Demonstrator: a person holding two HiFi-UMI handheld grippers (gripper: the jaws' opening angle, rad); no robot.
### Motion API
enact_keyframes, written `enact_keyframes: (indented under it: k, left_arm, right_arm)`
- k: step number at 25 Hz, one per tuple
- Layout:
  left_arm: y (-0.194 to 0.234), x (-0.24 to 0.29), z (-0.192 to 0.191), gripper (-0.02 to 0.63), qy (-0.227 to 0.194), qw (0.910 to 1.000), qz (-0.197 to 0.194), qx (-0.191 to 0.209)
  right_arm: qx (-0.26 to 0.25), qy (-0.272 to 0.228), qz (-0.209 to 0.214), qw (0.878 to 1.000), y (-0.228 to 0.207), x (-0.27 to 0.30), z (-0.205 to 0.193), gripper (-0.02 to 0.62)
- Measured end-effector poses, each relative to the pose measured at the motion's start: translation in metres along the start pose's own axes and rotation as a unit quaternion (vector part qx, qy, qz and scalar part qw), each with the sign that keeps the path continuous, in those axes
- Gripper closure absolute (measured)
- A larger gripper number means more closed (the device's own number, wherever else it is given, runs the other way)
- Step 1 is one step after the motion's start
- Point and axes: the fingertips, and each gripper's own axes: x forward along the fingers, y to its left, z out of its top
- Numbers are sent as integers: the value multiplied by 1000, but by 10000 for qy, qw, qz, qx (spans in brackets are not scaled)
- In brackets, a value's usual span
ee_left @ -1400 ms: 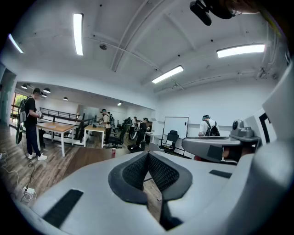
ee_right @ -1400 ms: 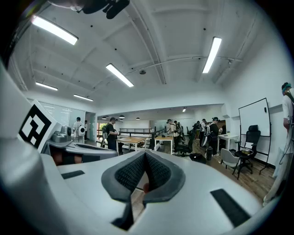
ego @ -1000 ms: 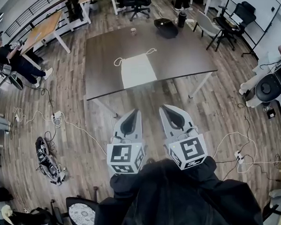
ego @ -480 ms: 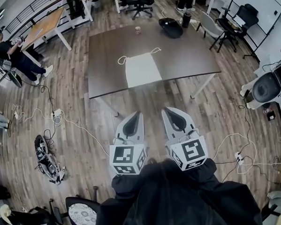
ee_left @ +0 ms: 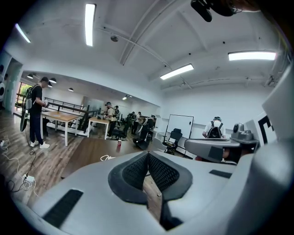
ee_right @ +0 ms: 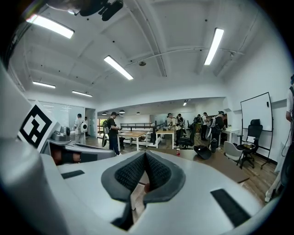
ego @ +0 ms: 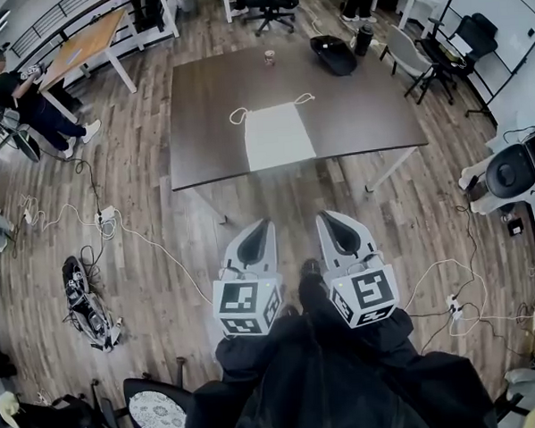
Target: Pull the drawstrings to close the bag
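Observation:
A white drawstring bag (ego: pixel 279 135) lies flat on the dark table (ego: pixel 209 113), its white cords (ego: pixel 238 115) looping out at the far corners. Its left cord (ee_left: pixel 107 158) shows faintly in the left gripper view. Both grippers are held close to my body, well short of the table, above the wooden floor. My left gripper (ego: pixel 266 223) is shut with nothing between its pads (ee_left: pixel 138 170). My right gripper (ego: pixel 324 216) is likewise shut and empty, its pads (ee_right: pixel 157 170) meeting at the tips. The bag itself is hidden behind the jaws in the right gripper view.
A black bag (ego: pixel 334 53) and a small cup (ego: pixel 269 56) sit at the table's far edge. Chairs (ego: pixel 411 56) stand to the right. Cables (ego: pixel 107 228) trail over the floor at left, near a backpack (ego: pixel 86 303). A person (ego: pixel 20 98) stands by a wooden table at far left.
I have stepped slightly toward the table; it and the bag sit a little lower and nearer in the head view. Both grippers stay shut, side by side.

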Motion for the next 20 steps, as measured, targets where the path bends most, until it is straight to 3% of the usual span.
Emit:
enact_keyframes:
  k: [9, 20]
  left_arm:
    - [35, 91, 2, 573, 98, 9998, 158, -42]
    - [97, 285, 74, 572, 91, 9994, 323, 42]
  right_arm:
    - [31, 3, 108, 9999, -60, 82, -11, 574]
    - [24, 30, 386, 9992, -181, 253, 26, 574]
